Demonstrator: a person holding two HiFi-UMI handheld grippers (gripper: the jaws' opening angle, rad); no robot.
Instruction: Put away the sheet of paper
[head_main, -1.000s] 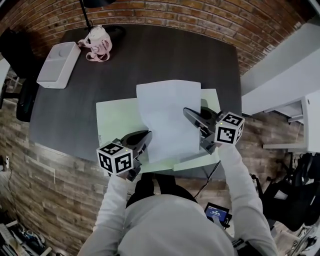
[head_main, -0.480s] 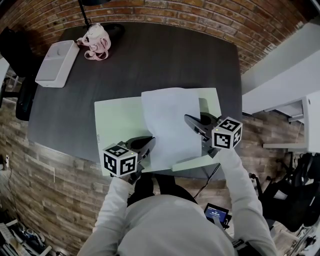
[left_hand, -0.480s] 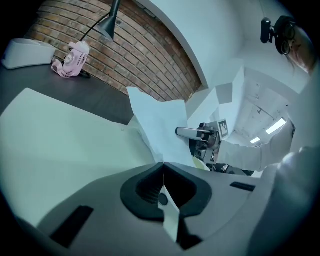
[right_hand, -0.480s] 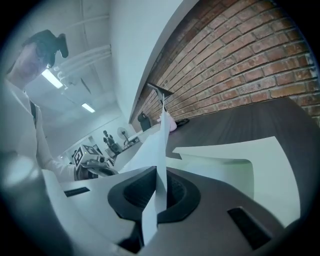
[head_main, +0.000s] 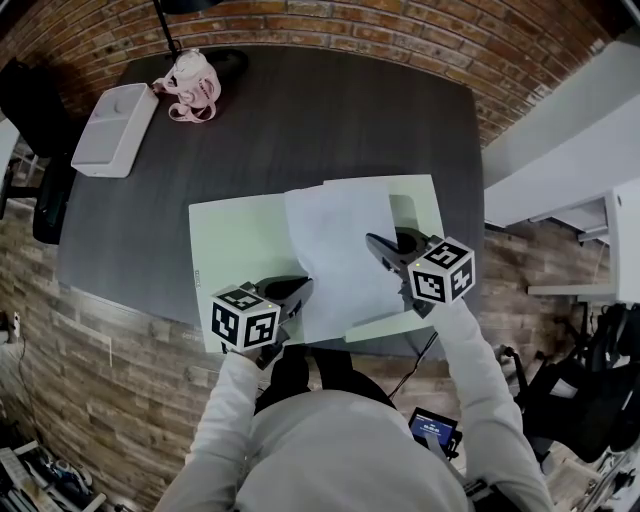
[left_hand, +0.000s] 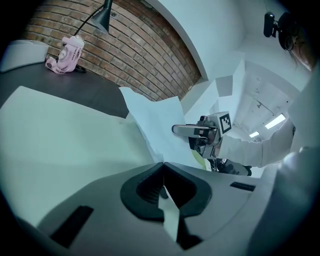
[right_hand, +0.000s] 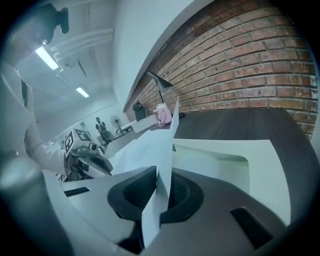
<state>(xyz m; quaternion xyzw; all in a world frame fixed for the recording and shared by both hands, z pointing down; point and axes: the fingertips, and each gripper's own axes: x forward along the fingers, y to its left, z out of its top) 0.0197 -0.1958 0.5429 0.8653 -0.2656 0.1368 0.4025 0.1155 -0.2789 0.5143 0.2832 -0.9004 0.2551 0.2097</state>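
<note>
Lowered since earlier: sheet of paper (head_main: 335, 250), white, slightly curled, over pale green folder (head_main: 235, 250) at worktop (head_main: 300, 120) front edge; left gripper (head_main: 303, 288) and right gripper (head_main: 373, 241), fingers clamped on its opposite edges.

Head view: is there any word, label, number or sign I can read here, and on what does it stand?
None can be read.
Sheet of paper: blank face.
Green folder: faint mark at its left edge, too small.
Pink item: any print too small.
Screen below the desk: blurred.
Left gripper and right gripper cubes: square patterns, no words.
</note>
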